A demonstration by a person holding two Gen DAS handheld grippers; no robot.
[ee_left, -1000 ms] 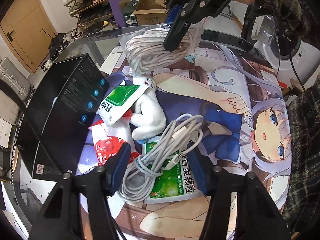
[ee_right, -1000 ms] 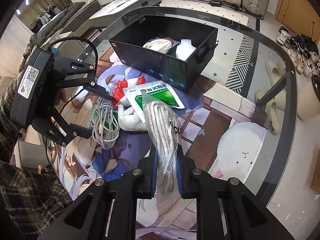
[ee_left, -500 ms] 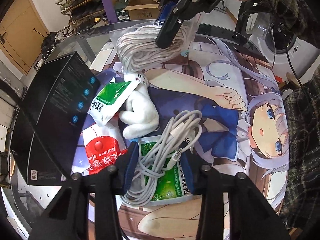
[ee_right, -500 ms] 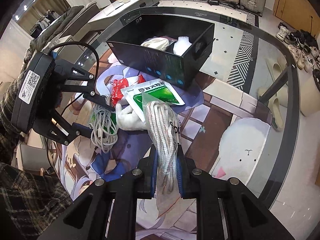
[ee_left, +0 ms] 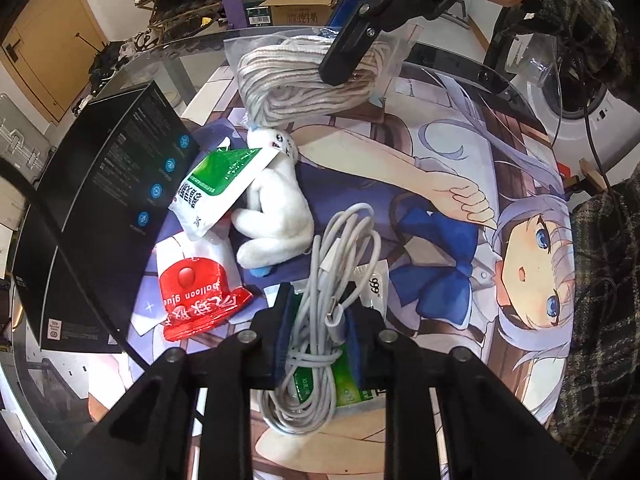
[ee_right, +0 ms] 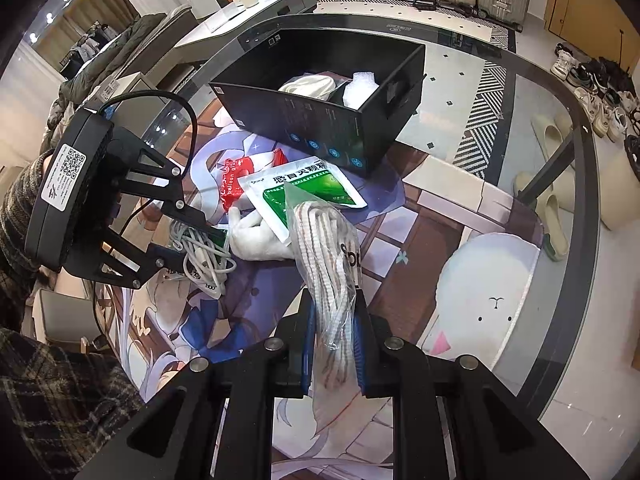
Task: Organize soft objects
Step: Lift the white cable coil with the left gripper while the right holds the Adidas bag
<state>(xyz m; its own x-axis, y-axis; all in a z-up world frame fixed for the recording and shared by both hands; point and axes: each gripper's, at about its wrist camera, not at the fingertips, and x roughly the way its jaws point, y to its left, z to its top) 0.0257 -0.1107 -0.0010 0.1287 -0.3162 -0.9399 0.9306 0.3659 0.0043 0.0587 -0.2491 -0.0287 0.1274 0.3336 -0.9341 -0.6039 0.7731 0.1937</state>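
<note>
A grey-white coiled cable (ee_left: 344,240) lies on the printed mat over a green sachet (ee_left: 348,384). My left gripper (ee_left: 320,332) points down at it, its jaws closing onto the coil with the pads pressing its strands; from the right wrist view the left gripper (ee_right: 192,244) sits on the cable (ee_right: 204,256). My right gripper (ee_right: 334,340) is shut on a clear bag of rope (ee_right: 324,240), held above the mat. That bag of rope (ee_left: 296,76) hangs from the right gripper (ee_left: 348,60) at the far side. A white plush (ee_left: 276,208) lies between them.
An open black box (ee_right: 320,120) holding white soft items stands beyond the pile; its wall (ee_left: 100,208) is left of my left gripper. A second green sachet (ee_left: 216,184) and a red balloon-glue packet (ee_left: 196,296) lie beside the plush. The glass table edge (ee_right: 576,184) curves at right.
The left gripper's fingers have come together from wide apart onto the coiled cable. The right gripper and its bag of rope have stayed where they were.
</note>
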